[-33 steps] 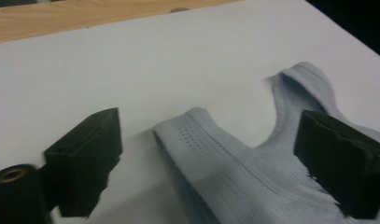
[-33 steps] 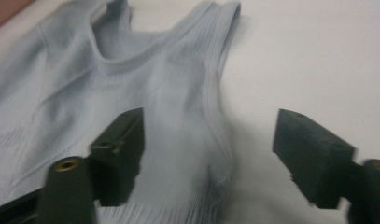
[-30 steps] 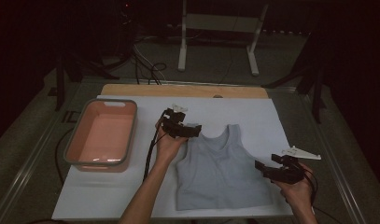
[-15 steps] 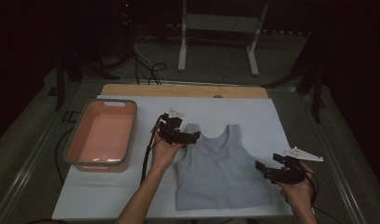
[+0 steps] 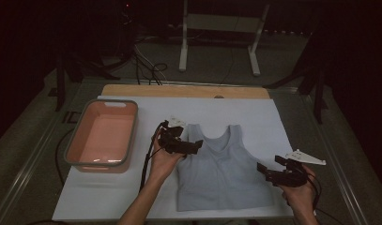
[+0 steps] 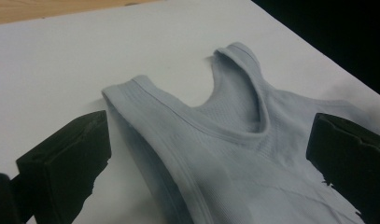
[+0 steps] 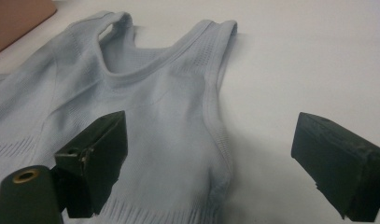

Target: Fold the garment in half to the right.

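A light blue-grey tank top (image 5: 221, 171) lies flat on the white table sheet (image 5: 109, 197), neckline toward the far side. My left gripper (image 5: 192, 146) hovers at the top's left shoulder strap, jaws open. In the left gripper view the strap and neckline of the tank top (image 6: 234, 144) lie between the wide-spread jaws of the left gripper (image 6: 208, 142). My right gripper (image 5: 265, 172) sits open at the top's right side near the hem. In the right gripper view the right gripper (image 7: 211, 154) straddles the right side seam of the tank top (image 7: 155, 107).
A pink basket with a grey rim (image 5: 132, 136) stands at the left of the sheet, its corner (image 7: 15, 18) also visible in the right gripper view. A wooden strip (image 5: 179, 90) borders the far edge. A white stand (image 5: 217, 23) and cables (image 5: 148, 65) lie on the floor beyond.
My left gripper has come back toward the person, from past the left strap down onto the shoulder area. The right gripper has barely shifted. The top lies as before.
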A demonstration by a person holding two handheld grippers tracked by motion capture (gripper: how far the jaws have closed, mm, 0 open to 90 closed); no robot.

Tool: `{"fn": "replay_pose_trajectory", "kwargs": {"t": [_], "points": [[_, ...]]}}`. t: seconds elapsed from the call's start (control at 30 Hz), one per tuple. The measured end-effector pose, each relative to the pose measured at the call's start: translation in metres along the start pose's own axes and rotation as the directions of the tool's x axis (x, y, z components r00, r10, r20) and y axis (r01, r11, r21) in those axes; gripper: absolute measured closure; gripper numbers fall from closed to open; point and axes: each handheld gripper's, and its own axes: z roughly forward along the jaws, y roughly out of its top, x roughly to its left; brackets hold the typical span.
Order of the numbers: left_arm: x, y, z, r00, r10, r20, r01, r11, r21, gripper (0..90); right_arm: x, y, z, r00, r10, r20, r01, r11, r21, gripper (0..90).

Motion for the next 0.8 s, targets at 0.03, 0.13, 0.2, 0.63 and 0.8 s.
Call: {"fn": "replay_pose_trajectory", "kwargs": {"t": [0.03, 0.13, 0.2, 0.63, 0.8], "points": [[-0.002, -0.005, -0.002, 1.0, 0.004, 0.007, -0.004, 1.0, 0.0, 0.8, 0.0, 0.0, 0.0, 1.0, 0.0, -0.002, 0.0, 1.0, -0.001, 11.0], [-0.003, -0.009, -0.004, 0.9999, -0.001, 0.013, 0.001, 1.0, 0.004, 0.8, 0.0, -0.001, 0.0, 1.0, -0.004, -0.001, 0.004, 1.0, 0.004, 11.0], [-0.002, -0.013, -0.006, 0.9999, -0.009, 0.013, 0.009, 1.0, 0.003, 0.8, 0.001, -0.001, 0.001, 1.0, -0.006, -0.004, 0.006, 1.0, 0.006, 11.1], [-0.002, -0.045, -0.013, 0.9987, -0.045, 0.024, 0.044, 0.9972, 0.061, 2.7, 0.001, -0.002, 0.001, 0.9999, -0.01, -0.002, 0.01, 1.0, 0.009, 11.2], [-0.004, -0.056, -0.013, 0.9979, -0.058, 0.031, 0.055, 0.9951, 0.082, 5.5, 0.003, -0.001, 0.001, 0.9998, -0.019, 0.0, 0.019, 1.0, 0.008, 11.2]]}}
